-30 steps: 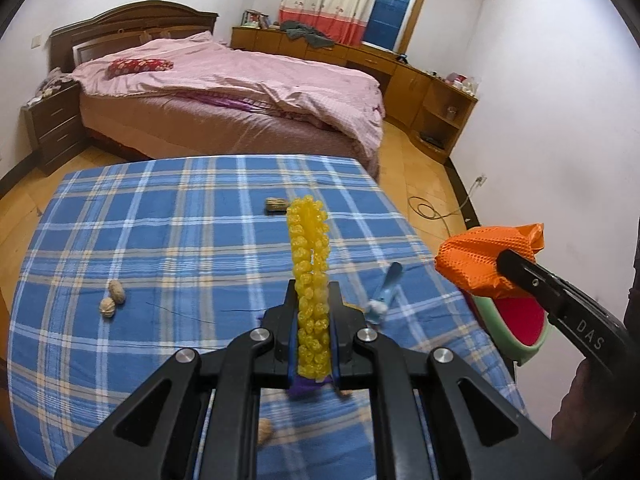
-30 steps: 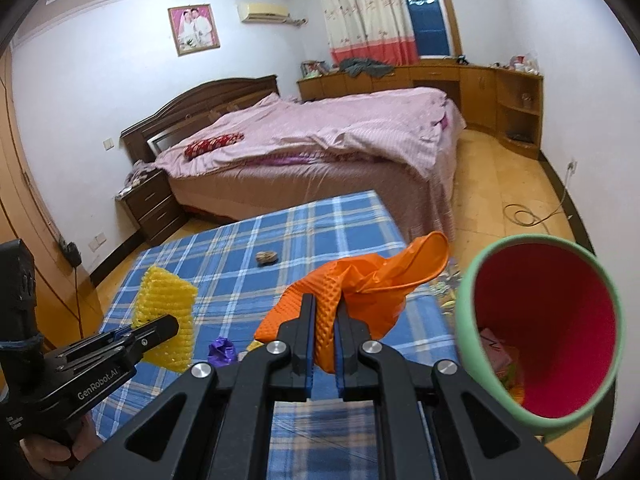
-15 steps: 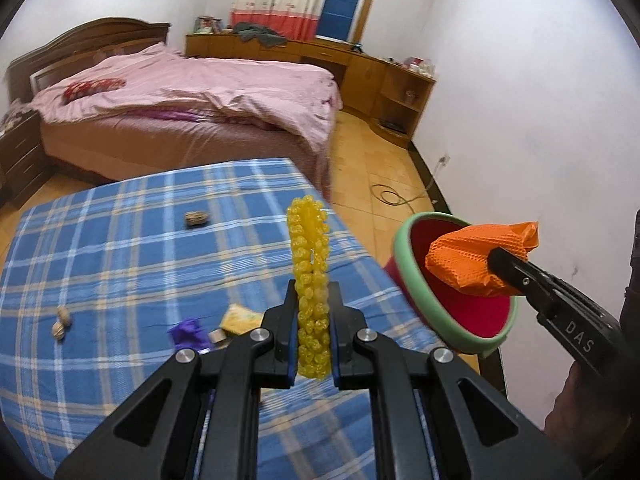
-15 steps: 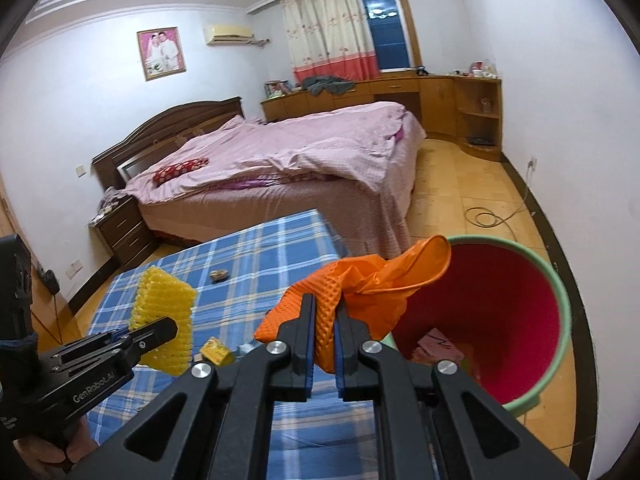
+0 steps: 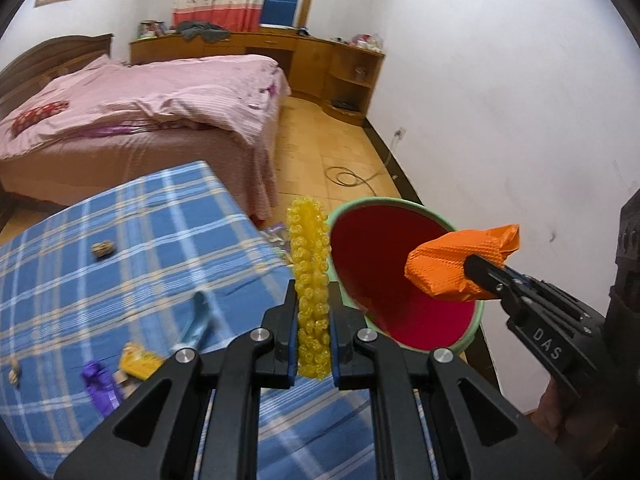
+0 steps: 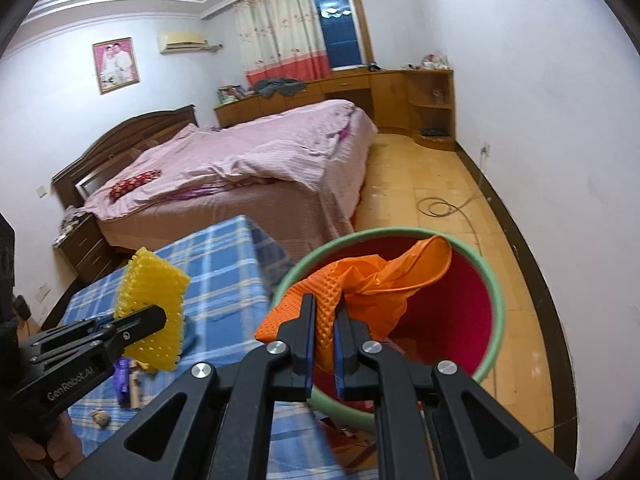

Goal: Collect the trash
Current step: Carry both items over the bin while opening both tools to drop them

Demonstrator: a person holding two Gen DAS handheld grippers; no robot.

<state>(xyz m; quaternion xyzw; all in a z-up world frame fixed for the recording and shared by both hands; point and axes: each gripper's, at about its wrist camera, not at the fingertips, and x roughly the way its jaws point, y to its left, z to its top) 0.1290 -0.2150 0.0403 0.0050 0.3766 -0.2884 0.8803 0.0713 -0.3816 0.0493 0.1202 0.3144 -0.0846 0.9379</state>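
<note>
My left gripper is shut on a yellow foam net and holds it upright above the table's right edge, beside the bin; it shows in the right wrist view too. My right gripper is shut on an orange foam net and holds it over the open mouth of the red bin with a green rim. In the left wrist view the orange net hangs over the bin.
The blue checked tablecloth carries a yellow wrapper, a purple wrapper, a blue stick and a nut shell. A pink bed stands behind. A white wall is at the right.
Both grippers have swung right with their nets. The orange net now hangs over the bin's mouth and the yellow net is at the table edge next to the bin.
</note>
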